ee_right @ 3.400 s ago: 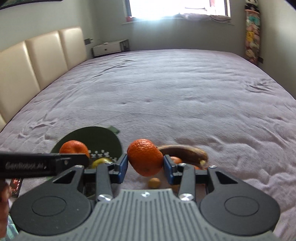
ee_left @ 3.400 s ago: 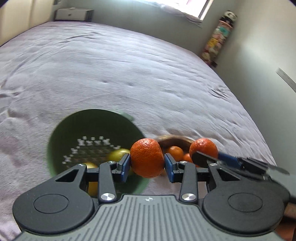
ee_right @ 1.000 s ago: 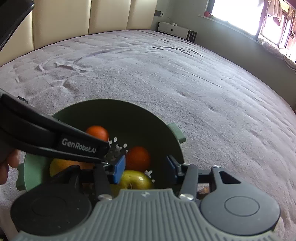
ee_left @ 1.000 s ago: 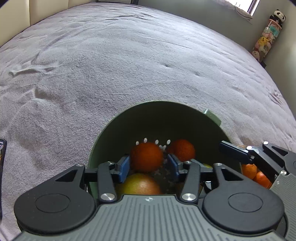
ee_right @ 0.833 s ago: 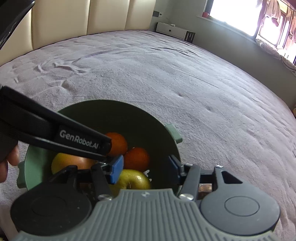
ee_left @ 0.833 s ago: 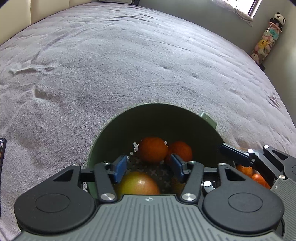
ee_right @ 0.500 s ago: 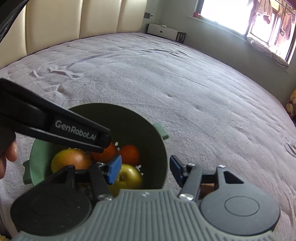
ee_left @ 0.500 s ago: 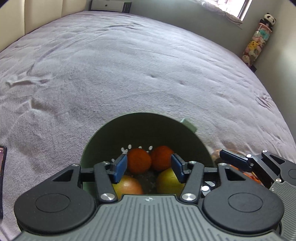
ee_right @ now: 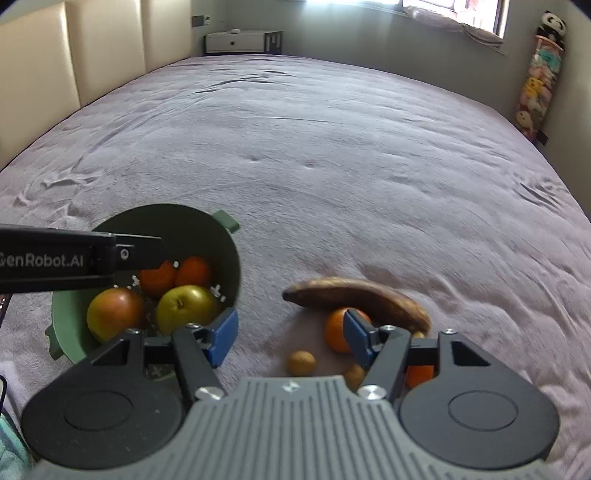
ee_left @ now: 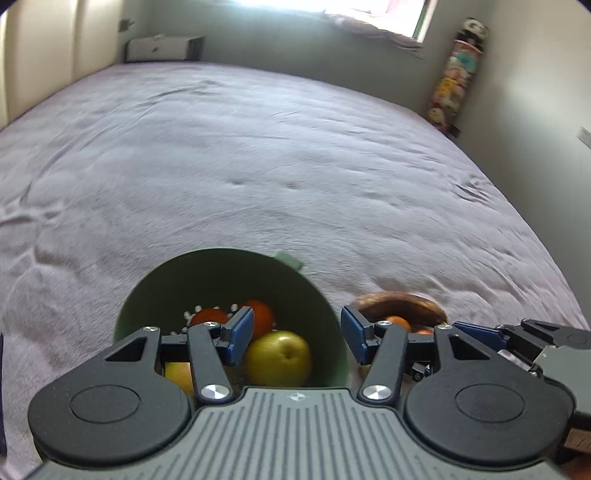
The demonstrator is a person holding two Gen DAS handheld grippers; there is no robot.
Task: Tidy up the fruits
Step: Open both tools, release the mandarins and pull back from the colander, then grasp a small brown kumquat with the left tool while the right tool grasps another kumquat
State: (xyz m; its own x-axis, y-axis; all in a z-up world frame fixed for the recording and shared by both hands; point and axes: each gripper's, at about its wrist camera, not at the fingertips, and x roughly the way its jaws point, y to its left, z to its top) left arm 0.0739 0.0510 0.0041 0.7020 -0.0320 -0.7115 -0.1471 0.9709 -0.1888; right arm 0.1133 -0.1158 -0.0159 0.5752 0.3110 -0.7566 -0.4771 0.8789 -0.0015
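Soft mauve bedding (ee_right: 332, 155) carries the green colander (ee_right: 225, 266), where two oranges and two apples are already gathered. Both the left gripper (ee_left: 297, 334) and right gripper (ee_right: 290, 338) are seen empty, jaws spread, the right having just widened. Loose fruit beside the brown banana (ee_right: 362, 297) could be rolled away if nudged on the yielding cover.

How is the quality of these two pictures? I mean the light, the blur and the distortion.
Left wrist view: the window is blown out to white, the bed cover looks softly blurred, and the fisheye curves the bed's edges. Right wrist view: sharper, with the banana and green bowl clear, though the right side smears.
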